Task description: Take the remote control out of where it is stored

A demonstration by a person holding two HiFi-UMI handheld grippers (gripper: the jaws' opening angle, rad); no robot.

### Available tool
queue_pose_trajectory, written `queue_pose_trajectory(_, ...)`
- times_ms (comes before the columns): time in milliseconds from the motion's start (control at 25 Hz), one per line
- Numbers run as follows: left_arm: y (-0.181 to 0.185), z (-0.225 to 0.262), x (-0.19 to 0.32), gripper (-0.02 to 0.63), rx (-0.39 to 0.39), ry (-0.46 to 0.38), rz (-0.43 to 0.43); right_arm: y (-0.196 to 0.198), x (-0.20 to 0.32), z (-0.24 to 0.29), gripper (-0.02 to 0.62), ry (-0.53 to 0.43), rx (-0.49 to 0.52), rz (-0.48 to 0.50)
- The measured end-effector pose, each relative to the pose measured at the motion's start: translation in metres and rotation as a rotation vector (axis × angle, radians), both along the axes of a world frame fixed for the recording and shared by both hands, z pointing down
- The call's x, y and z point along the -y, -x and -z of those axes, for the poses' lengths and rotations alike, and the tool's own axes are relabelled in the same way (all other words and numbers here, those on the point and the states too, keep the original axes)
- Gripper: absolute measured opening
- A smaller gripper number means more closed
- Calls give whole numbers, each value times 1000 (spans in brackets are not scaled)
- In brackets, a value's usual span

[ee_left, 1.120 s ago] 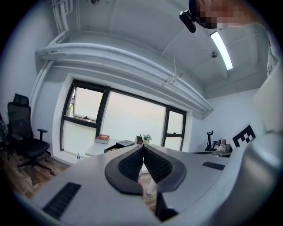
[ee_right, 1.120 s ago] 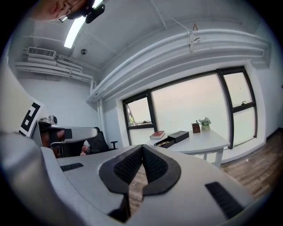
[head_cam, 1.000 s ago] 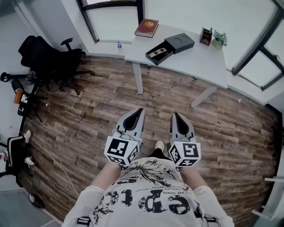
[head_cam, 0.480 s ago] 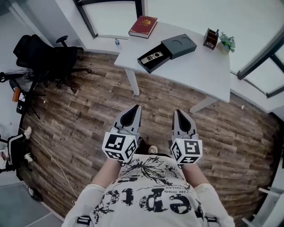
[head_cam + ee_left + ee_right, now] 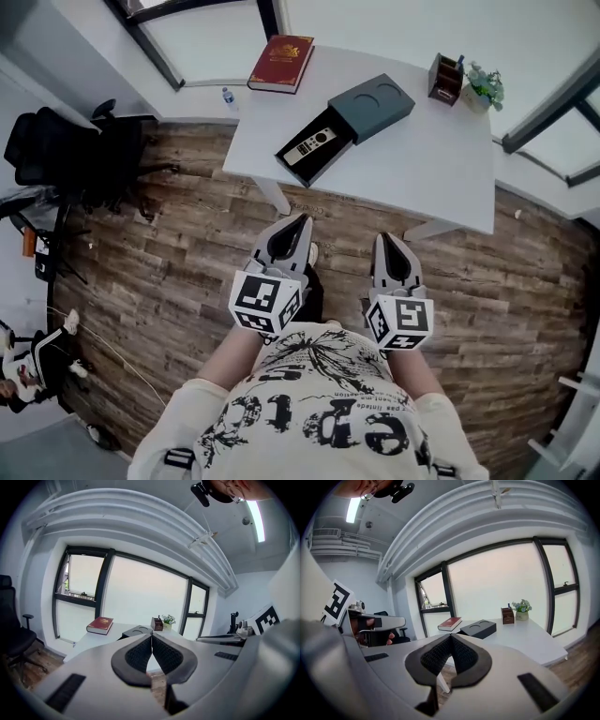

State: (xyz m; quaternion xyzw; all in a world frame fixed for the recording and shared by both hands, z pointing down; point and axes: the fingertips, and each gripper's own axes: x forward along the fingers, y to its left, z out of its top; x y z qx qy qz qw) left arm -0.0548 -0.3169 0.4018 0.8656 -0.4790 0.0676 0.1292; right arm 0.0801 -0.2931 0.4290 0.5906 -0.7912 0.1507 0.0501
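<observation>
The remote control (image 5: 307,145) is pale with dark buttons. It lies in the open tray of a dark slide-out box (image 5: 317,152), whose grey sleeve (image 5: 372,106) sits beside it on the white table (image 5: 441,159). From the gripper views the sleeve (image 5: 136,631) (image 5: 478,629) shows, but the remote is hidden. My left gripper (image 5: 302,219) and right gripper (image 5: 386,238) are held over the wood floor, short of the table's near edge. Both are shut and empty: the left gripper (image 5: 151,636) and the right gripper (image 5: 450,637) show their pads meeting at the tips.
A red book (image 5: 281,63) lies at the table's far left corner. A small brown organizer (image 5: 443,79) and a potted plant (image 5: 485,90) stand at the far right. A black office chair (image 5: 70,155) stands to the left, and a water bottle (image 5: 230,97) sits on the sill.
The view has moved toward the table, so the table and box appear larger and nearer. Both grippers stay shut, side by side in front of the person's body.
</observation>
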Motion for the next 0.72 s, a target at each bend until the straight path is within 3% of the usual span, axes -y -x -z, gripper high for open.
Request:
queue_pose_trajectory(160,16,-15,77,11,-25,71,-16,8,60,-1,3,31,-18,-54)
queue_pose_trajectory(360,46,-45,160,11,-3,166,-72,24,136,-2,3,54,-84,-99)
queue_pose_trajectory(560,43,-55,201,11,43,183,-165,47,194,-9,3,88,-63,-112)
queue_pose_trajectory(720,43,-77,221,11,85,224,-173,58,219,-21,3,125,-67,-100)
